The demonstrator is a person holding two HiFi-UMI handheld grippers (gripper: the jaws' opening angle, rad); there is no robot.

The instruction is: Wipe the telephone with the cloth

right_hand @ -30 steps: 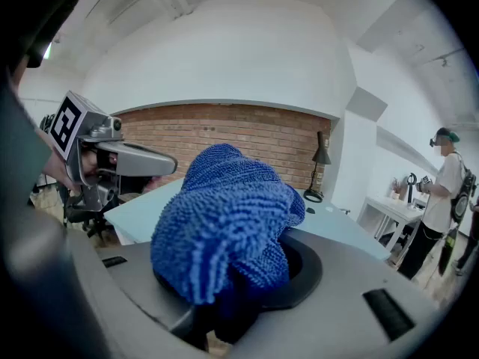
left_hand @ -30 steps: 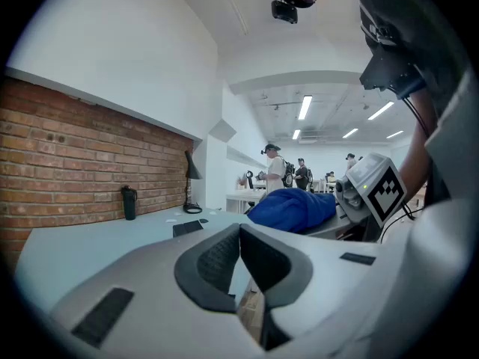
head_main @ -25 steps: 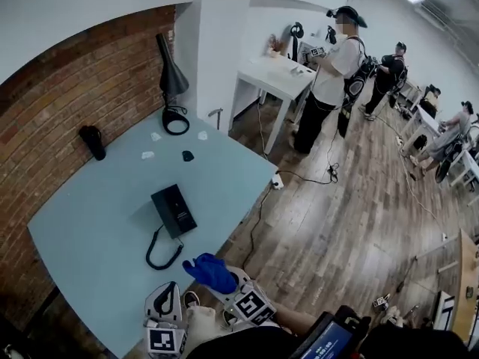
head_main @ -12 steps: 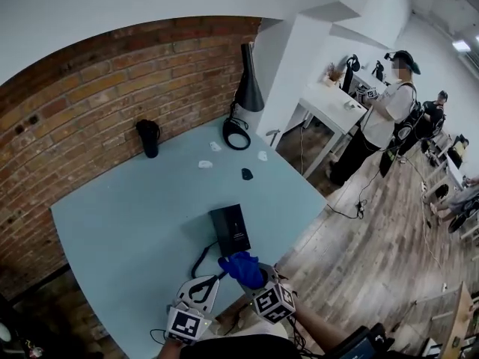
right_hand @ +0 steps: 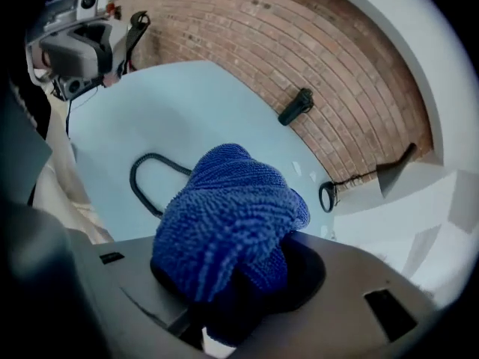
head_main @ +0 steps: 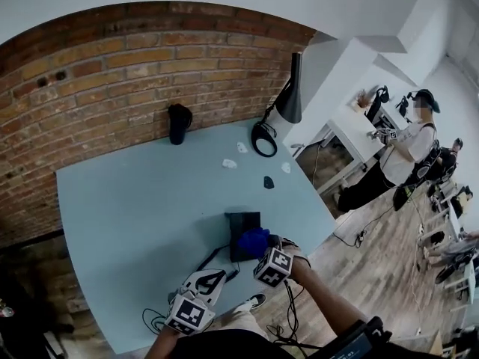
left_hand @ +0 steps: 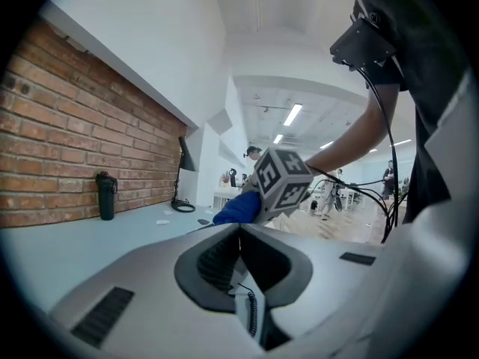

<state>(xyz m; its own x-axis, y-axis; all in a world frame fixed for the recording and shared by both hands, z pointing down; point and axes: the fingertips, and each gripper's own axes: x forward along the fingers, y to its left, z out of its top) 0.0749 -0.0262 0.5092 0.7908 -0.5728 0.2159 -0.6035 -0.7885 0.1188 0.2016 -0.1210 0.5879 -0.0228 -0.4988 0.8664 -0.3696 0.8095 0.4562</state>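
Both arms reach forward: right gripper pinches the cloth over the telephone, left gripper close behind, jaws together.

One telephone; one cloth; one lamp; one bottle

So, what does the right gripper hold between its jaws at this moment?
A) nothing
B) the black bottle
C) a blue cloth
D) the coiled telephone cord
C: in the right gripper view, the right gripper has its jaws closed on a bunched blue cloth. The head view shows that cloth at the near edge of the telephone.
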